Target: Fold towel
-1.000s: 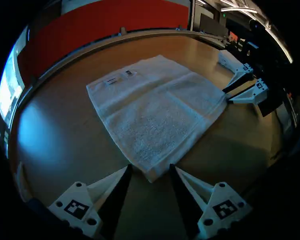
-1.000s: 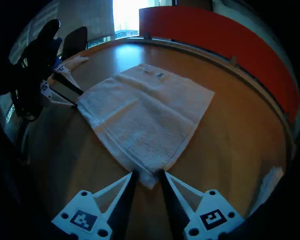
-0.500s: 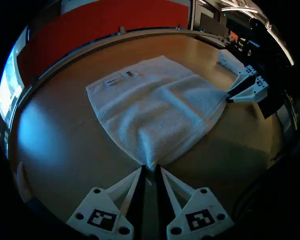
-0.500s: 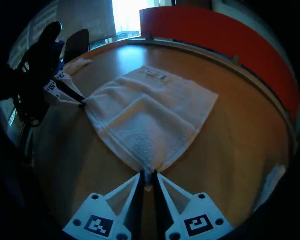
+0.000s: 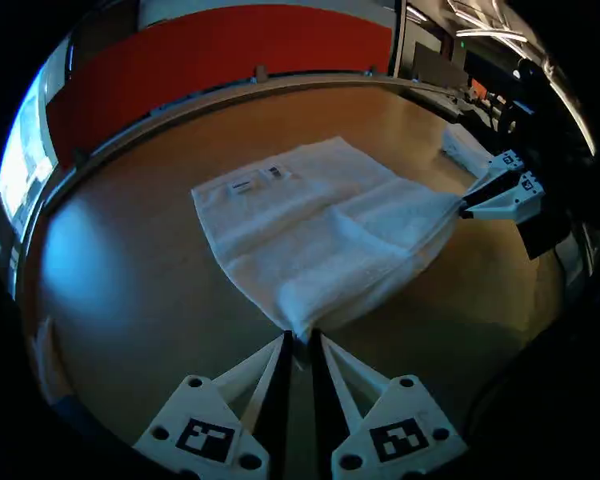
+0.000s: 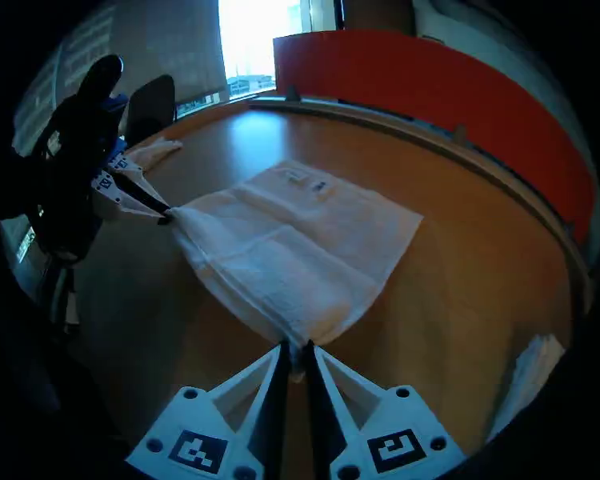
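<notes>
A white towel (image 5: 332, 228) (image 6: 296, 240) lies on the wooden table, its near edge raised off the surface. My left gripper (image 5: 300, 344) is shut on one near corner. My right gripper (image 6: 296, 352) is shut on the other near corner. In the left gripper view the right gripper (image 5: 468, 208) pinches the towel's corner at the right. In the right gripper view the left gripper (image 6: 166, 214) pinches the corner at the left. Two small labels (image 5: 256, 180) sit near the towel's far edge, which rests flat on the table.
A red partition (image 5: 220, 56) (image 6: 428, 88) runs behind the curved table edge (image 5: 180, 108). Another white cloth (image 5: 464, 148) lies at the far right; cloths (image 6: 152, 148) (image 6: 532, 376) lie far left and near right. Dark chairs (image 6: 152, 100) stand by a bright window.
One second ago both grippers were open around the near corners; they closed on them. Since then both have lifted the near edge, and the towel sags between them.
</notes>
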